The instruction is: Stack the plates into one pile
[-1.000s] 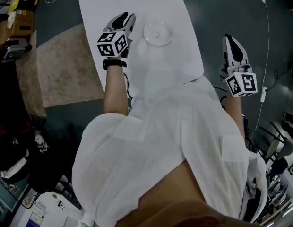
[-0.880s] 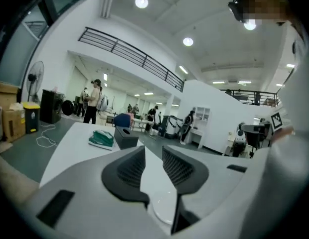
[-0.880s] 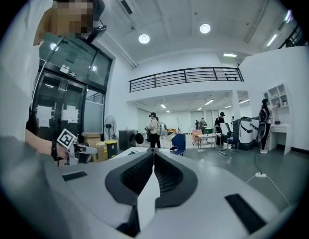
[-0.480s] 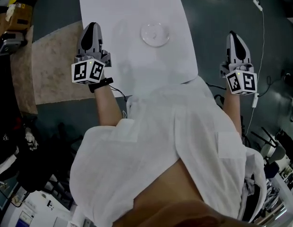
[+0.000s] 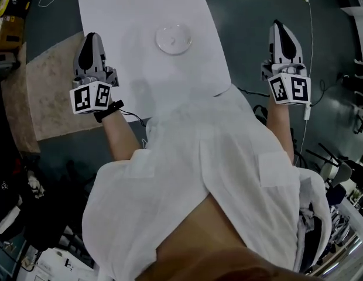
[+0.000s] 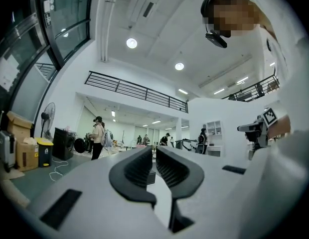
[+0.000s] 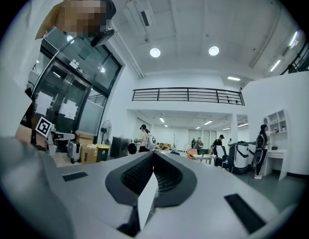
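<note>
A small pile of clear glass plates [image 5: 173, 39] rests on the white table [image 5: 140, 75], seen in the head view at upper centre. My left gripper [image 5: 89, 44] hangs off the table's left edge, above the rug and well away from the plates. Its jaws are shut with nothing between them, as the left gripper view [image 6: 154, 151] shows. My right gripper [image 5: 279, 31] is held right of the table over the dark floor, also shut and empty [image 7: 153, 156]. Both gripper views look level across a large hall; neither shows the plates.
A beige rug [image 5: 47, 92] lies left of the table. A white cable [image 5: 311, 40] runs over the floor at the right. Cardboard boxes [image 5: 9, 25] stand at the far left. People [image 6: 98, 136] and furniture stand far off in the hall.
My left gripper has drawn back from beside the plates to the left, off the table's edge, and its jaws have shut. The right gripper has risen a little. The plates stayed put.
</note>
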A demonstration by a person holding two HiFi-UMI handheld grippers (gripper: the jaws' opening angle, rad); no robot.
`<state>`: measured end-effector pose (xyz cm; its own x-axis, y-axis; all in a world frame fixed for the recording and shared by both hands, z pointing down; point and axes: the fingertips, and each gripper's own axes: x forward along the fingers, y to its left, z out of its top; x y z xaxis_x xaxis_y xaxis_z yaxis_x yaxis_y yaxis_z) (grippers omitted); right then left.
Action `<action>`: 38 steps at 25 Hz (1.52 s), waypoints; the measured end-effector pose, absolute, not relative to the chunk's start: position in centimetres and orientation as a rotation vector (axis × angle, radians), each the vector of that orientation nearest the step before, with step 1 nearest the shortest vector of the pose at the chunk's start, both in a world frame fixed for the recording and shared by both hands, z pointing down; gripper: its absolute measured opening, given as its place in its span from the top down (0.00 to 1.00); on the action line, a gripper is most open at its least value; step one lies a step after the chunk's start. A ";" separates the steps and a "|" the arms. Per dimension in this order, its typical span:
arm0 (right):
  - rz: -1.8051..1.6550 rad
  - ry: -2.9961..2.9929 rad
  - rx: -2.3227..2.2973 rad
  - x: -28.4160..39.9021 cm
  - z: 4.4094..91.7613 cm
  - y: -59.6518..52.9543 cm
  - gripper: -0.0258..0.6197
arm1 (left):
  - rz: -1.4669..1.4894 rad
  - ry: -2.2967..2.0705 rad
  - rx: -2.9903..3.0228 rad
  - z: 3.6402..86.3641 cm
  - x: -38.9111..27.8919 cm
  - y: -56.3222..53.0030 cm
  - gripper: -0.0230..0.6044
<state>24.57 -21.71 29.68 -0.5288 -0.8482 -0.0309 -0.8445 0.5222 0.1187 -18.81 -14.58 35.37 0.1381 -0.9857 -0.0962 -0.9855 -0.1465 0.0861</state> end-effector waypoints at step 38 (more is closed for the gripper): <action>-0.398 -2.689 1.400 22.6 27.9 -21.0 0.92 | -0.202 -2.019 2.375 35.2 -17.8 -15.2 0.91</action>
